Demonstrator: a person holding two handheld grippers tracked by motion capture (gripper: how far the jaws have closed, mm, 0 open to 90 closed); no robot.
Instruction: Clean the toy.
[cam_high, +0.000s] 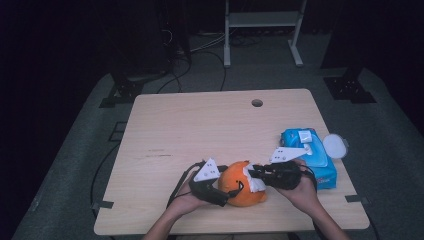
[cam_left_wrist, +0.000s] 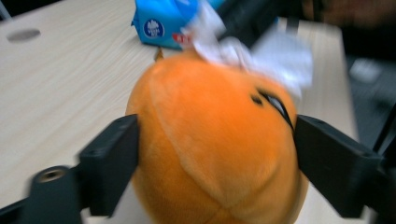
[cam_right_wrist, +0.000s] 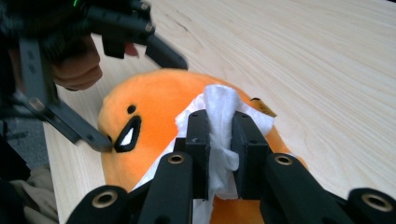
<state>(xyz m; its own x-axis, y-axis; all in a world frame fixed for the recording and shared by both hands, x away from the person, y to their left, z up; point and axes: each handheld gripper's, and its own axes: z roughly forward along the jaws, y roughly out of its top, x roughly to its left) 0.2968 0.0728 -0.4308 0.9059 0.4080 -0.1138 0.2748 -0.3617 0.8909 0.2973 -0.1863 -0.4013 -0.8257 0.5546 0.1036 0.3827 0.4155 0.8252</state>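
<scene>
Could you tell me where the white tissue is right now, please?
The white tissue is pinched in the right gripper and pressed on top of the orange plush toy, near the table's front edge.

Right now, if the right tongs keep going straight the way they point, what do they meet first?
Likely the orange plush toy: the right tongs, shut on a white tissue, already hold it against the plush, with the left tongs just beyond.

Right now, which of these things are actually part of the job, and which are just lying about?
In use:
- orange plush toy, between the left tool jaws
- white tissue, pinched in the right tool, on the toy

Lying about:
- blue tissue pack
- white round lid
</scene>
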